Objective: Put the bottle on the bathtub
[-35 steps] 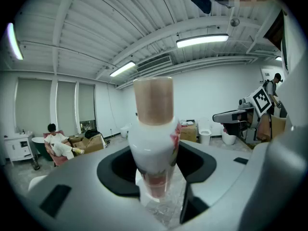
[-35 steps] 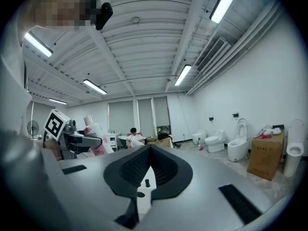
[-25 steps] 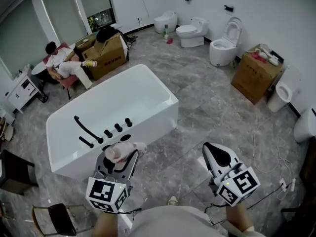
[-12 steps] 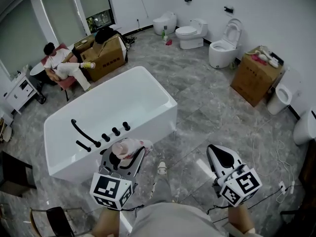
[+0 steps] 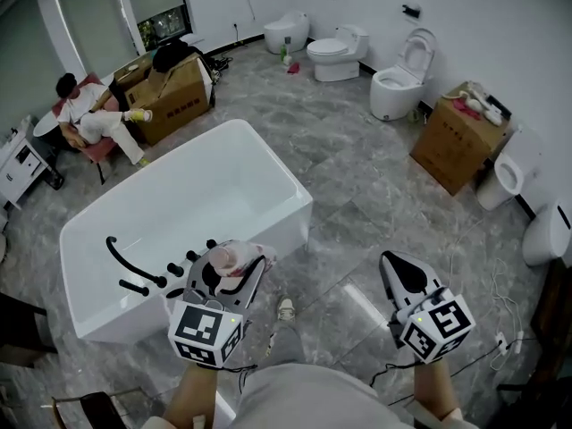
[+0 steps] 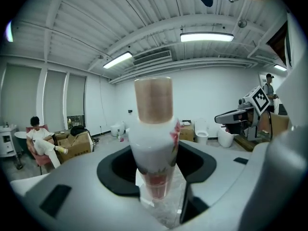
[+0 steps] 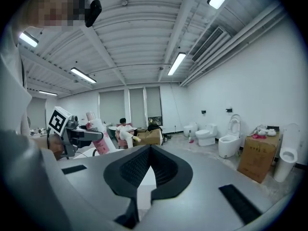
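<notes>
L gripper (image 5: pixel 228 275) pinches a white plastic bottle w/ pink-red flower print and tan cap (image 5: pixel 234 256). In the left gripper view both jaws press on the bottle's lower body (image 6: pixel 153 143). The long axis runs along the jaws, cap end pointing out and away from the gripper, base down between the pads. Only the flower print shows on it; no lettering legible. The gripper's cube carries square black-and-white markers.

R gripper (image 5: pixel 399 271) is held off to the side, well apart from the bottle. Its black jaws are pressed together at the tips w/ nothing between them (image 7: pixel 149 150).

In head view the bottle sits over the near corner of the white rectangular bathtub (image 5: pixel 284 175), just beside the row of black knobs and curved black spout (image 5: pixel 125 253) on the tub's rim. Can't tell if the base touches the rim.

Further out on the grey marble-look floor: a brown cardboard box w/ red print (image 5: pixel 174 96), too small to read, a person seated by it (image 5: pixel 89 114), a second cardboard box (image 5: pixel 456 141) at right, and white toilets (image 5: pixel 340 52) along the far wall.
</notes>
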